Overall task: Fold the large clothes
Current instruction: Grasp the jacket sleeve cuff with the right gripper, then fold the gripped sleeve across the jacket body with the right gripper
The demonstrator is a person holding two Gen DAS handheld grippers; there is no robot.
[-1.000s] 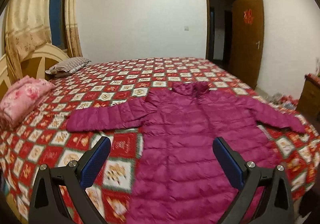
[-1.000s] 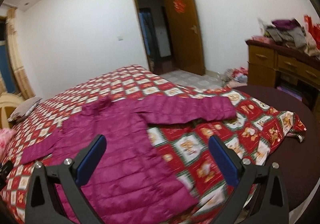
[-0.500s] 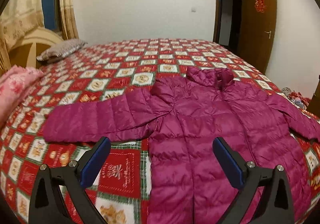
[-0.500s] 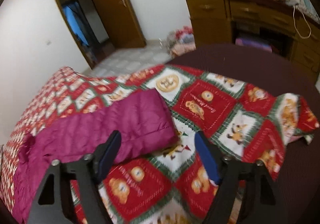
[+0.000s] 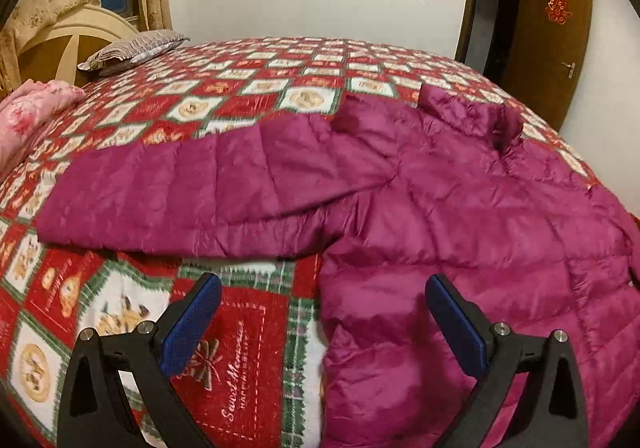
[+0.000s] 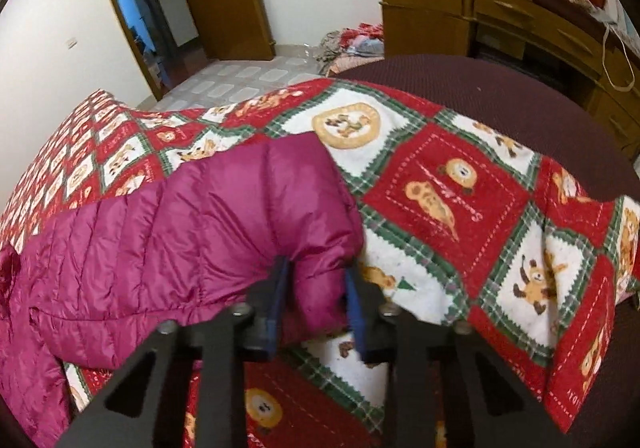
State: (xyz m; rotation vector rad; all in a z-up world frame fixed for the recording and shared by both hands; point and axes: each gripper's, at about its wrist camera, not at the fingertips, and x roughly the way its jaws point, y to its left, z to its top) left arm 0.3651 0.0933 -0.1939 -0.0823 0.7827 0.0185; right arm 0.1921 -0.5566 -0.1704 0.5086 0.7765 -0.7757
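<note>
Right sleeve cuff pinched, left tongs wide and empty over the jacket's side.

The magenta puffer jacket (image 5: 460,208) lay spread flat on the red patchwork bedspread (image 5: 248,360), collar toward the far edge, sleeves out to each side. My right gripper (image 6: 316,288) had just been closing, and its blue pads pressed the cuff end of the right sleeve (image 6: 224,208) — the padding bulged between them. My left gripper (image 5: 320,324) hovered with jaws wide, nothing held, astride the body's side edge below the left sleeve (image 5: 180,200). I judged the jacket light, puffy and slick: it would spring back and slide, so cuffs and stitched seams — not the smooth panels — were the places to take hold.
</note>
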